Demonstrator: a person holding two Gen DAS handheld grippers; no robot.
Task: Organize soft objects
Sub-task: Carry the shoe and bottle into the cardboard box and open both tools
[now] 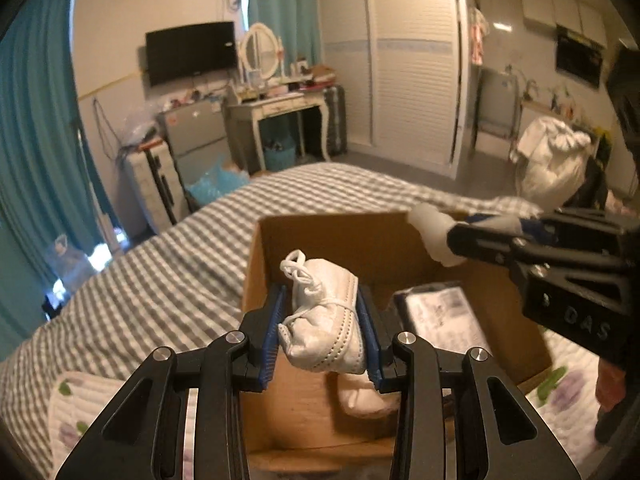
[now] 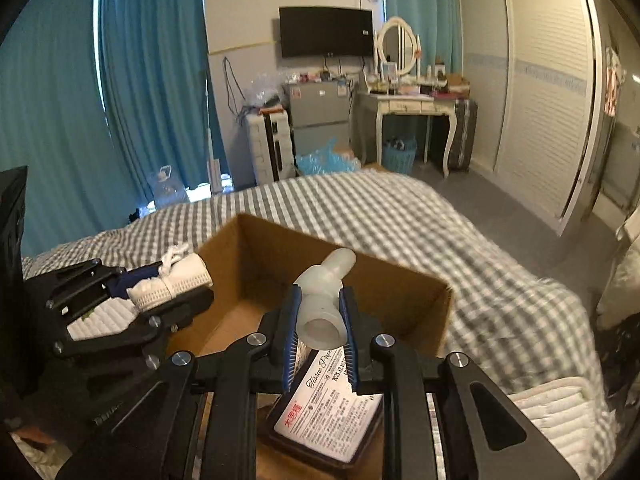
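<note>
White shoe (image 1: 326, 316) clamped in left tool (image 1: 323, 336) above box (image 1: 256, 264).

the flat dark-edged tissue pack with a white printed label (image 2: 332, 412), lying in the near part of the brown cardboard box (image 2: 404, 292), carries the only print that reads well. in the right wrist view its label shows slanted script reading "tissue pap", cut off by the tongs in front of it, large red chinese characters at the near left corner, and a line of small digits that looks like a date but is too blurred to read surely. in the left wrist view, raised letters "das" stand on the black plastic body of the right tongs (image 1: 586, 322). the pack's label there is too blurred to read.
</note>
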